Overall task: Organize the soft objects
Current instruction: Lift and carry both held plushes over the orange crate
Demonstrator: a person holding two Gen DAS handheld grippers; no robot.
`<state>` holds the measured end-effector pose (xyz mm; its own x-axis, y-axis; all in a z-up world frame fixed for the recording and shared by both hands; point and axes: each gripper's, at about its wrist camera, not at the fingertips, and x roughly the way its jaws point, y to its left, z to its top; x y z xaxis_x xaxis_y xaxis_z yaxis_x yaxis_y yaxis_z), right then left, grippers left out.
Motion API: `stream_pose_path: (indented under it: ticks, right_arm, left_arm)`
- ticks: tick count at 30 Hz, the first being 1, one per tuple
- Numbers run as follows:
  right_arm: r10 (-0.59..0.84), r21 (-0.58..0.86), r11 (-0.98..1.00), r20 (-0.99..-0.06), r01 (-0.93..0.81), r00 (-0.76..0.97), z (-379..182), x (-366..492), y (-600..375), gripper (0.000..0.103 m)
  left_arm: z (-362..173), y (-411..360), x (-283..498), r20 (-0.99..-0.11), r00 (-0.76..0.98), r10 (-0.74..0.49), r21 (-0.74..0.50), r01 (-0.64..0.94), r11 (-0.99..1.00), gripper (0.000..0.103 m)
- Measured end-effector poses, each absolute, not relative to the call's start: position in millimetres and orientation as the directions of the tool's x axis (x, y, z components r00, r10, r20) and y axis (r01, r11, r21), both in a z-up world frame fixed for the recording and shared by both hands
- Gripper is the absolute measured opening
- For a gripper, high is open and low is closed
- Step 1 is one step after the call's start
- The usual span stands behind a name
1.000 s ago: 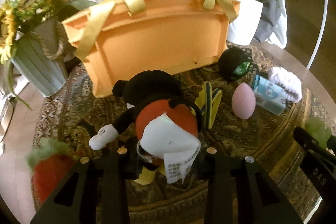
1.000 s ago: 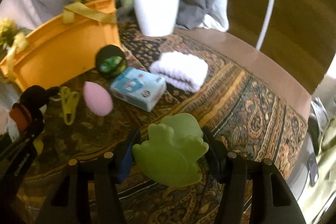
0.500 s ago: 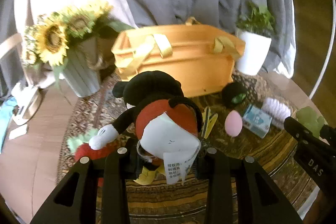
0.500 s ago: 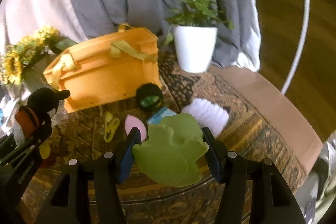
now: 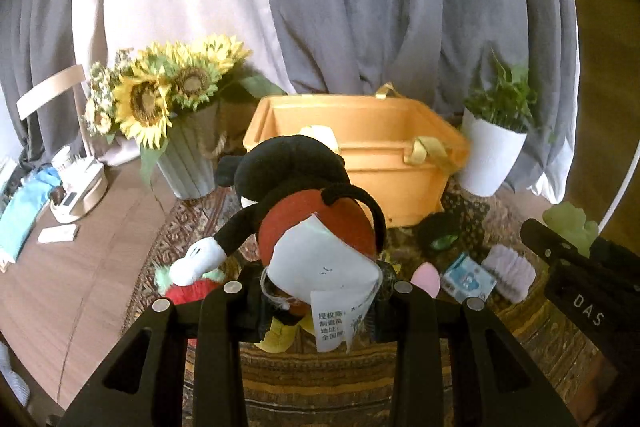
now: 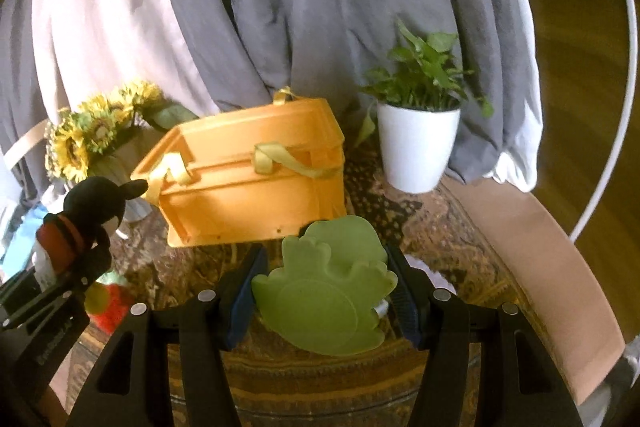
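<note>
Both grippers are loaded and held above the patterned counter (image 5: 532,343). Left gripper (image 5: 320,291) is clamped on a black-and-red mouse plush (image 5: 304,203), its white label hanging down between the fingers. Right gripper (image 6: 326,291) is clamped on a flat green frog-shaped soft toy (image 6: 324,303), gripped at both sides by the blue pads (image 6: 244,291). Ahead of both stands an open orange storage box (image 5: 372,167) with yellow straps, between a vase of sunflowers (image 5: 160,95) and a potted plant (image 6: 420,143). On the counter near the box lie a red strawberry plush (image 5: 186,293), a pink egg-shaped sponge (image 5: 426,277), a blue tissue pack (image 5: 468,279) and a white ribbed cloth (image 5: 510,273).
</note>
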<state>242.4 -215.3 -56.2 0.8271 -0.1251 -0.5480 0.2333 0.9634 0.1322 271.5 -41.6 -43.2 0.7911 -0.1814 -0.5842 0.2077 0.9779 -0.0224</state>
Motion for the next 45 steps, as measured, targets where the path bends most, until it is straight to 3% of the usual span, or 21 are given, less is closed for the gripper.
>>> stream_pose_path:
  ticks: [20,45]
  right_arm:
    - [-0.072,0.161,0.972,-0.488,0.171,0.870,-19,318,-227,0.060]
    - [0.052,0.153,0.987,-0.556,0.041,0.830,-14,454,-235,0.060]
  left_arm:
    - [-10,-49,330,-0.541,0.810,-0.225,-0.038,0.244,0.969,0.035]
    - [-10,-76,439,-0.559,0.793,-0.241,0.034,0.313,0.949,0.035]
